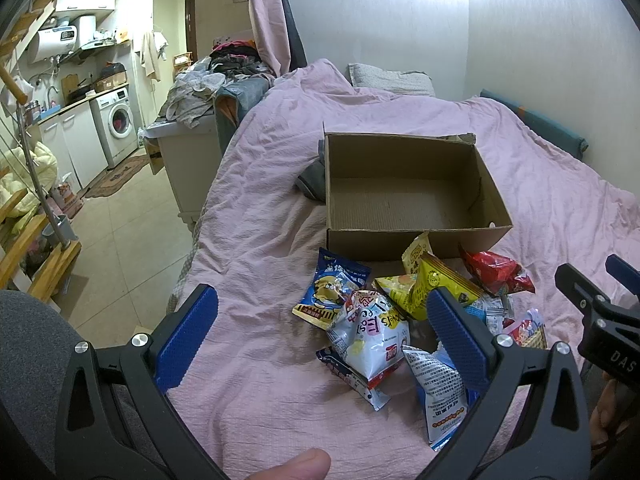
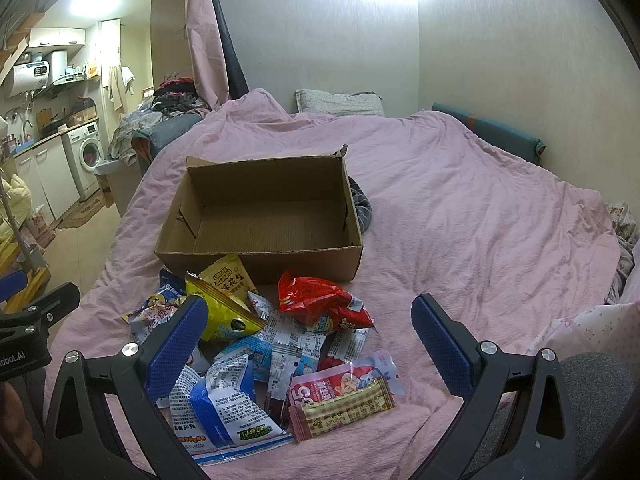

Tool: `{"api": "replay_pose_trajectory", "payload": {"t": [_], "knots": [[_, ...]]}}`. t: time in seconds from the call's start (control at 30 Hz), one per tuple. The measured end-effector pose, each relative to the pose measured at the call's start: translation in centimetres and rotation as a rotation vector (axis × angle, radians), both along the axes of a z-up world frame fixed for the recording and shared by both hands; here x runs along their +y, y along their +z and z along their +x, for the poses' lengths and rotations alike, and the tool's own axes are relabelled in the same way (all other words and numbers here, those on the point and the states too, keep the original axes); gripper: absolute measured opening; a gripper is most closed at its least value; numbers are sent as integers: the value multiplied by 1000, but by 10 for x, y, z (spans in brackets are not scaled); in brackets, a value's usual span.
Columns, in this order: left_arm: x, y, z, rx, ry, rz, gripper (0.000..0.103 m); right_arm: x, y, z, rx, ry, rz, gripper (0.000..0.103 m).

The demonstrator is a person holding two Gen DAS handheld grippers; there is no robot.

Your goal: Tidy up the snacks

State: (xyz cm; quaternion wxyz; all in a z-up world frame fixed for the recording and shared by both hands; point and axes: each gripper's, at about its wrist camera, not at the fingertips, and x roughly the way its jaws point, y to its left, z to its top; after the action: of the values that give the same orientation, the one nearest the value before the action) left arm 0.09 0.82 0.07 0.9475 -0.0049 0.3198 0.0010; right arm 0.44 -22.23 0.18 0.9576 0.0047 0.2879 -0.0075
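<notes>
Many snack packets (image 2: 280, 344) before cardboard box (image 2: 260, 264)

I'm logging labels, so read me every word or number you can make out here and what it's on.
"DAS": right claw body.
"dobot.AI", start cut off: left claw body.
"25": pink packet.
"花生": yellow packet.
Other snack packets' print and the water heater display: too small or blurred.
</notes>
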Motion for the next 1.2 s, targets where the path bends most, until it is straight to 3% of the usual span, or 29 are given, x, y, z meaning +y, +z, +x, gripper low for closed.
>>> {"api": "replay_pose_trajectory", "payload": {"t": [1.07, 1.2], "knots": [[0, -2, -4, 5, 5, 3, 103, -2, -6, 2, 28, 3, 24, 103], [6, -5, -1, 27, 26, -8, 103, -12, -7, 9, 118, 37, 128, 103]]}}
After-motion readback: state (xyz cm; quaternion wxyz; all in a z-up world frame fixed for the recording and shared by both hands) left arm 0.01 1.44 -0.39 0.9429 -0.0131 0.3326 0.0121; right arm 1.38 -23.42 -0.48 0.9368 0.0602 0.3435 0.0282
